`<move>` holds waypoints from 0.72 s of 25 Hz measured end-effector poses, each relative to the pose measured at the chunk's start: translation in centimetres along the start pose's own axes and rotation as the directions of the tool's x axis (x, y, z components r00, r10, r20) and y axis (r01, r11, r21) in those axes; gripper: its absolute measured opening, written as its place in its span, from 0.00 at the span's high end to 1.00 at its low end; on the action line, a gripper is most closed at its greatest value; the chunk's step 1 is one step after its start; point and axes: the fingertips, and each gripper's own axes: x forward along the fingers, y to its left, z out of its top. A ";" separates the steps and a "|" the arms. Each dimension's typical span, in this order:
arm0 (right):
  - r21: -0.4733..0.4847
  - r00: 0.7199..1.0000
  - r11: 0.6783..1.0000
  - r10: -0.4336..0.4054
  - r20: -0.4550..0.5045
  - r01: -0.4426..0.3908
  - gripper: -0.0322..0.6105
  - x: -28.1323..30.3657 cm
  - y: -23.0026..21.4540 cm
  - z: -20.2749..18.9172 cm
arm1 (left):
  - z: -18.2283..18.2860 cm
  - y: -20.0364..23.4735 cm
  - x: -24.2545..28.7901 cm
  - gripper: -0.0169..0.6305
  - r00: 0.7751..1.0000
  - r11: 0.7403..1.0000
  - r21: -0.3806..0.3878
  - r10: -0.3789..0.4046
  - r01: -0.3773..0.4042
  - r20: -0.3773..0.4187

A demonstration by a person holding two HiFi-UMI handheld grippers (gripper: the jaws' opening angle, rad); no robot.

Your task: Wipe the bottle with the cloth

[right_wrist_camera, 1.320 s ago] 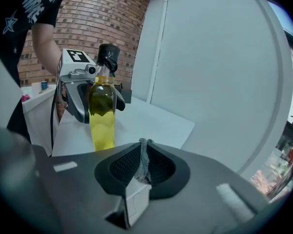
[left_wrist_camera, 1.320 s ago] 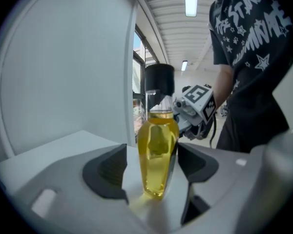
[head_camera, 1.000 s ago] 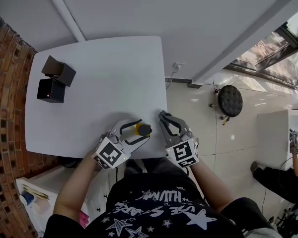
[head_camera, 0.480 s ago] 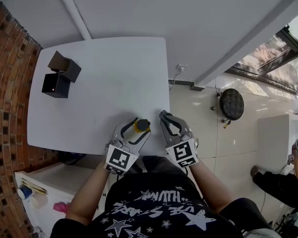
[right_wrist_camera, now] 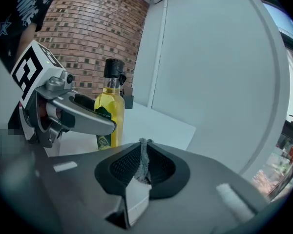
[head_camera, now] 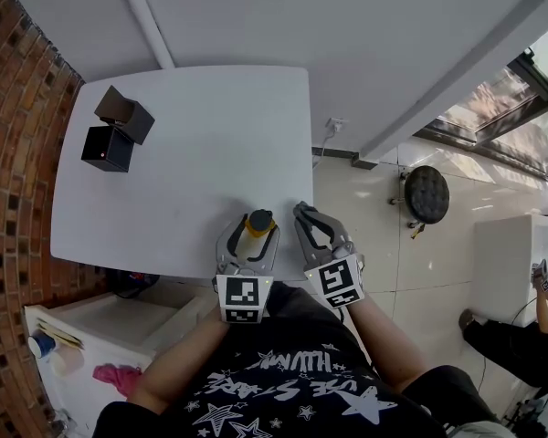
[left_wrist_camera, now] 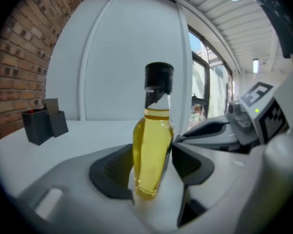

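**A:** Left gripper (left_wrist_camera: pixel 151 165), jaw state?

**B:** Clamped. Both dark pads (left_wrist_camera: pixel 112 172) press the lower body of the clear glass bottle of yellow liquid with a black screw cap (left_wrist_camera: pixel 153 140).

**A:** Bottle pose and place?

**B:** Upright, cap on top, at the near edge of the white rectangular table (head_camera: pixel 183 144), right in front of the person. In the right gripper view its base sits down at tabletop level. Can't tell if it actually touches.

**A:** Right gripper (right_wrist_camera: pixel 144 147)?

**B:** Jaws together, pinching a thin strip of grey textured cloth (right_wrist_camera: pixel 143 165) between the ribbed pads. A small bit pokes out past the tips.

**A:** Cloth on the bottle?

**B:** No, apart. In the head view the right gripper is just beside the left one, on its right. In the right gripper view the bottle stands off to the left of the cloth, with the left gripper's jaw across its front.

**A:** Anything else?

**B:** Two black boxes (head_camera: pixel 107 149) side by side at the table's far left, well apart from the bottle. Red-brown brick wall (head_camera: pixel 18 135) along the left. Dark star-print shirt (head_camera: pixel 283 386) at the bottom of the head view.
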 end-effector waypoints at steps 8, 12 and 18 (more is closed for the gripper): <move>-0.002 1.000 1.000 0.009 0.004 -0.009 0.89 -0.6 -0.1 -0.3 | -0.1 -0.2 0.2 0.59 0.999 0.999 0.022 0.039 -0.039 -0.002; -0.003 1.000 1.000 0.013 0.007 -0.013 0.89 -0.4 0.1 -0.3 | 0.2 -0.6 -0.7 0.59 0.998 0.982 0.176 -0.068 0.065 0.011; -0.001 1.000 1.000 0.020 0.015 -0.020 0.89 -0.3 0.6 0.0 | 0.4 -0.7 -1.4 0.63 0.961 0.892 0.362 -0.276 0.269 -0.033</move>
